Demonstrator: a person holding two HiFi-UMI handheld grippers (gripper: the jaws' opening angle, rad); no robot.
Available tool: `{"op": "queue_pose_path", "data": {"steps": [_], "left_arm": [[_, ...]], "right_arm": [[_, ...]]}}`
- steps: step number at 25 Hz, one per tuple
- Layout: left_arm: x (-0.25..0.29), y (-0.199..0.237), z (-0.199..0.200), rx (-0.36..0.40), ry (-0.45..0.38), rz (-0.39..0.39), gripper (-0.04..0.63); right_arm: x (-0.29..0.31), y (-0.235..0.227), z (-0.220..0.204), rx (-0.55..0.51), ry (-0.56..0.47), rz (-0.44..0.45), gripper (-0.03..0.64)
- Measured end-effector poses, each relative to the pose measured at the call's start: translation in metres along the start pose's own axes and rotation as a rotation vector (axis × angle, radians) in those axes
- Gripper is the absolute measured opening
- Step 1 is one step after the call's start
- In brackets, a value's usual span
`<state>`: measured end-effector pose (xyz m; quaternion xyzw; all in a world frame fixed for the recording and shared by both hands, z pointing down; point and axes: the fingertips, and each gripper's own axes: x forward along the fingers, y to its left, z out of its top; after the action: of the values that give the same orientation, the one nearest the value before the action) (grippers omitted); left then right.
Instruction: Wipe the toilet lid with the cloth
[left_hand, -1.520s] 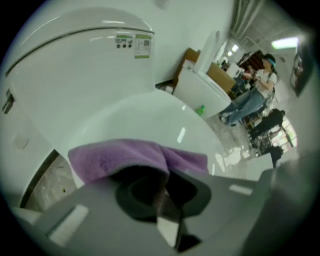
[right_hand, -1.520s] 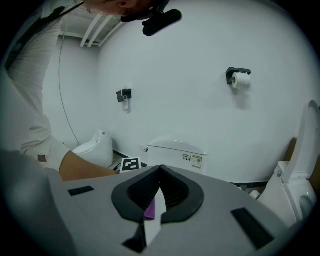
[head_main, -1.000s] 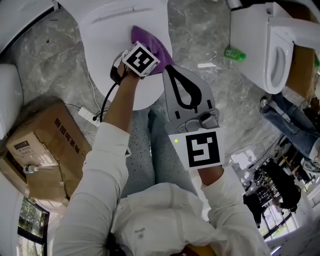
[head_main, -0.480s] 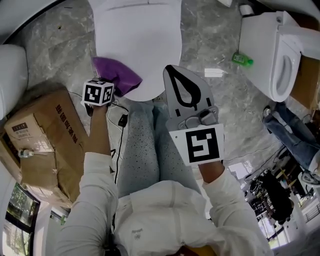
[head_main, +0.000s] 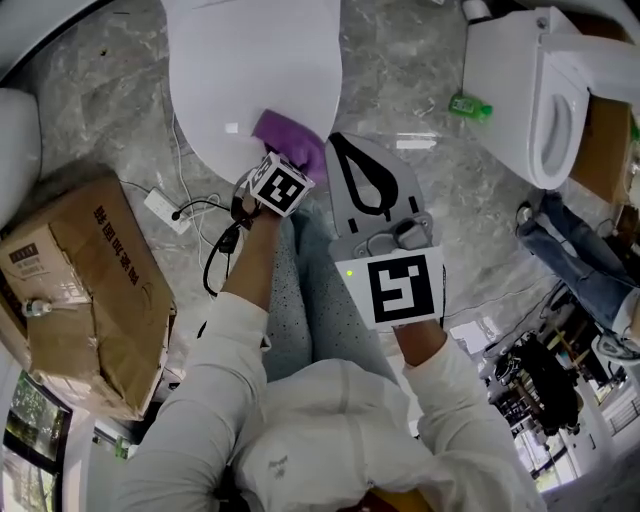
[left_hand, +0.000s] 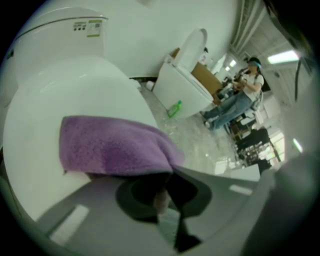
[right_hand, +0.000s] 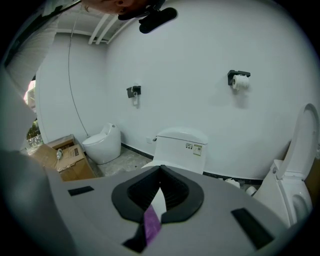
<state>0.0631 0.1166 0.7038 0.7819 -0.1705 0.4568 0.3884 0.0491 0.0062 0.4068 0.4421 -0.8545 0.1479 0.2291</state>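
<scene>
At the near edge of the toilet lid (head_main: 250, 70), the left claw (head_main: 290, 160) grips the purple cloth (head_main: 285, 135) against it. The right claw (head_main: 345, 155) hangs closed and empty just to the right. A stroke pulled nearer could drag the cloth off the rim.

White long sleeves (head_main: 225, 345), grey speckled trousers (head_main: 300, 295), black-and-white marker cubes (head_main: 403, 290)

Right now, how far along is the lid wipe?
Done: the cloth is picked up and on the closed toilet lid. In hand: the left gripper grips it at the lid's near edge; the right gripper is shut, empty. Left: unclear how much is wiped; no marks show.
</scene>
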Motion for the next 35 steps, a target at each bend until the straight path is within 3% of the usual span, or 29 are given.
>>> {"op": "queue_pose_path", "data": {"steps": [3, 9, 15, 21, 24, 27, 35], "left_arm": [[-0.004, 0.000, -0.014, -0.023, 0.000, -0.009, 0.029], [-0.047, 0.054, -0.062, -0.219, -0.020, 0.037, 0.029], [-0.081, 0.111, -0.072, -0.260, 0.007, 0.089, 0.031], [-0.102, 0.158, -0.039, -0.256, 0.004, 0.130, 0.029], [-0.100, 0.165, -0.006, -0.194, -0.001, 0.119, 0.029], [-0.091, 0.153, 0.037, -0.145, -0.073, 0.067, 0.029], [-0.108, 0.117, 0.093, -0.224, -0.291, 0.002, 0.029]], "right_arm": [[-0.004, 0.000, -0.008, -0.004, 0.017, 0.007, 0.015], [0.011, 0.003, -0.012, -0.008, 0.049, 0.035, 0.015], [0.037, 0.009, -0.001, -0.010, 0.052, 0.057, 0.015], [0.052, -0.002, 0.000, -0.002, 0.072, 0.046, 0.015], [0.058, -0.012, 0.001, 0.015, 0.080, 0.024, 0.015], [0.061, -0.021, 0.003, 0.026, 0.085, 0.005, 0.015], [0.061, -0.036, 0.006, 0.034, 0.089, -0.027, 0.015]]}}
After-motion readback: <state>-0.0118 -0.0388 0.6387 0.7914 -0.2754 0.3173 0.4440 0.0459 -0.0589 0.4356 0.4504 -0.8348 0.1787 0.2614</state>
